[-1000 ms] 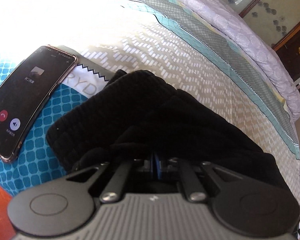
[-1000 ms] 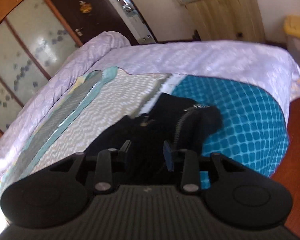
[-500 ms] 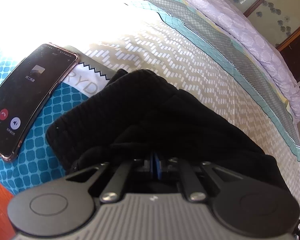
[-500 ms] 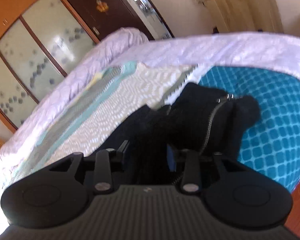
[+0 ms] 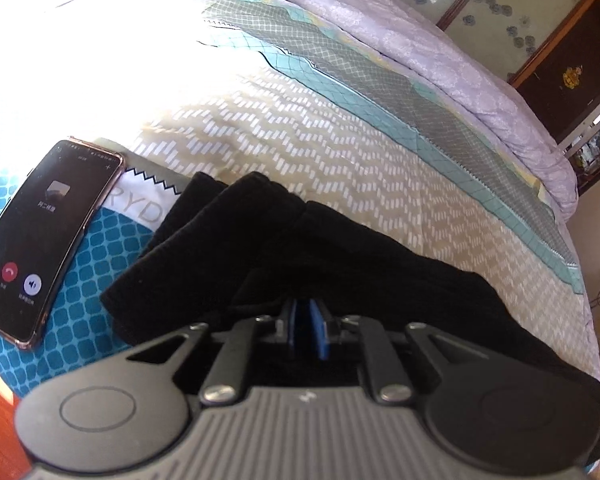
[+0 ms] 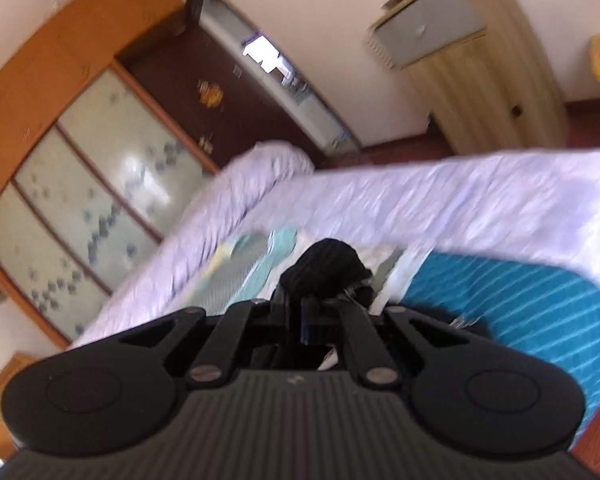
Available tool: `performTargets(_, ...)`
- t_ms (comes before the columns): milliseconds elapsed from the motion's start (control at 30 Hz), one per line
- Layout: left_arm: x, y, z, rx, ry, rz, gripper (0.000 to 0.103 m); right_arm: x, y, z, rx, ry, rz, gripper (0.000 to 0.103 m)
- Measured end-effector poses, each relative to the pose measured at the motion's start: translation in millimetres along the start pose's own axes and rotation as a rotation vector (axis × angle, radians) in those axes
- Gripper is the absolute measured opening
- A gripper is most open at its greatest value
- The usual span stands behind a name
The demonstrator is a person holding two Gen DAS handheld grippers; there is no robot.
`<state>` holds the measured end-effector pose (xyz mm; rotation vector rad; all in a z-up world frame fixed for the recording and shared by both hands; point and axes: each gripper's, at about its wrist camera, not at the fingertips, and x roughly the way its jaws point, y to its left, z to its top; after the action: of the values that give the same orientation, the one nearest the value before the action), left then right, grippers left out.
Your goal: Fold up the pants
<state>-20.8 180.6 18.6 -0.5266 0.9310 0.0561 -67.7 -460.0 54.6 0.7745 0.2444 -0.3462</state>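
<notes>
Since a sec ago: R tool (image 6: 296, 312) has swung up. Its view showed mostly bed and pants; now the wardrobe and door fill the top half, frame blurred. Its jaws stood apart around cloth then and are now together, with a bunch of black fabric pinched up at 12 o'clock of the tips. L tool (image 5: 306, 322) has hardly shifted; the pants look a bit further off in its view.

L tool: blue pads nearly together, black cloth at the tips, so we read it as clamped on the pants (image 5: 340, 264). Pad contact itself is dark, so not 100% sure.

Where the pants are: on the bed (image 5: 340, 140), near its edge, lying from 9 to 4 o'clock in the L view. They sit half on the teal patch, half on the beige zigzag cover. The cuff ends are stacked toward 10 o'clock, just beside the phone (image 5: 48, 240) but apart from it. In the R view a hump of them rises above the tips (image 6: 324, 268).

Progress, our est.: legs seem already laid one on the other, so lengthwise fold done. Both tools have hold of the near end. Left: carry that end over toward the cuffs, drop, flatten. Roughly midway.
</notes>
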Motion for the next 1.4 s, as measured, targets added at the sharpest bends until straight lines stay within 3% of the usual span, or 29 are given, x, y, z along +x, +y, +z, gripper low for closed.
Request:
performTargets(133, 13, 7, -12, -0.011, 0.015, 0.029, 0.01, 23, -49, -25, 0.008, 0.183, -0.194, 0.017)
performTargets(167, 11, 5, -11, -0.006, 0.015, 0.032, 0.01, 28, -62, -34, 0.015, 0.227, -0.22, 0.015)
performTargets(267, 0, 2, -7, 0.009, 0.011, 0.011, 0.021, 8, -74, -41, 0.158, 0.141, -0.166, 0.017)
performTargets(333, -10, 2, -5, 0.009, -0.016, -0.003, 0.03, -3, -70, -40, 0.158, 0.072, -0.214, 0.04)
performTargets(433, -22, 4, 0, -0.001, -0.046, -0.014, 0.031, -16, -55, -34, 0.064, -0.024, -0.309, 0.042)
performTargets(533, -28, 5, 5, -0.009, -0.06, -0.025, 0.031, -23, -42, -28, -0.008, -0.079, -0.35, 0.042)
performTargets(600, -30, 5, 6, -0.009, -0.065, -0.049, 0.031, -24, -28, -28, -0.06, -0.084, -0.289, 0.041)
performTargets(667, -26, 1, 8, 0.012, -0.058, -0.061, 0.031, -14, -12, -32, -0.12, -0.014, -0.189, 0.041)
performTargets(800, -11, -14, 8, 0.078, -0.029, -0.071, 0.031, 36, 9, -53, -0.14, 0.321, 0.017, 0.041)
performTargets(867, -2, -24, 9, 0.116, -0.016, -0.077, 0.031, 59, 19, -72, -0.152, 0.451, 0.065, 0.041)
performTargets(933, 11, -33, 11, 0.154, -0.001, -0.075, 0.031, 79, 29, -91, -0.193, 0.529, 0.081, 0.04)
performTargets(967, 20, -36, 12, 0.172, 0.007, -0.046, 0.031, 88, 31, -96, -0.223, 0.521, 0.054, 0.036)
performTargets(1000, 31, -35, 13, 0.179, 0.027, 0.01, 0.031, 96, 27, -97, -0.23, 0.485, -0.035, 0.035)
performTargets(1033, 42, -32, 14, 0.162, 0.058, 0.056, 0.027, 103, 16, -91, -0.18, 0.44, -0.103, 0.017)
performTargets(1067, 45, -26, 15, 0.131, 0.072, 0.042, 0.027, 106, 3, -84, -0.077, 0.407, -0.147, 0.0)
performTargets(1100, 41, -23, 14, 0.111, 0.059, 0.018, 0.028, 104, -3, -80, 0.018, 0.385, -0.155, 0.0)
performTargets(1133, 35, -21, 14, 0.109, 0.044, -0.009, 0.031, 99, 5, -77, 0.015, 0.369, -0.161, 0.009)
performTargets(1200, 18, -15, 10, 0.118, 0.004, -0.04, 0.04, 85, 41, -80, -0.151, 0.382, -0.068, 0.013)
performTargets(1267, 4, -8, 7, 0.117, -0.035, -0.048, 0.044, 79, 82, -95, -0.246, 0.495, 0.093, 0.026)
performTargets(1400, -15, 16, 3, 0.052, -0.068, -0.082, 0.044, 93, 167, -137, -0.381, 0.7, 0.331, 0.033)
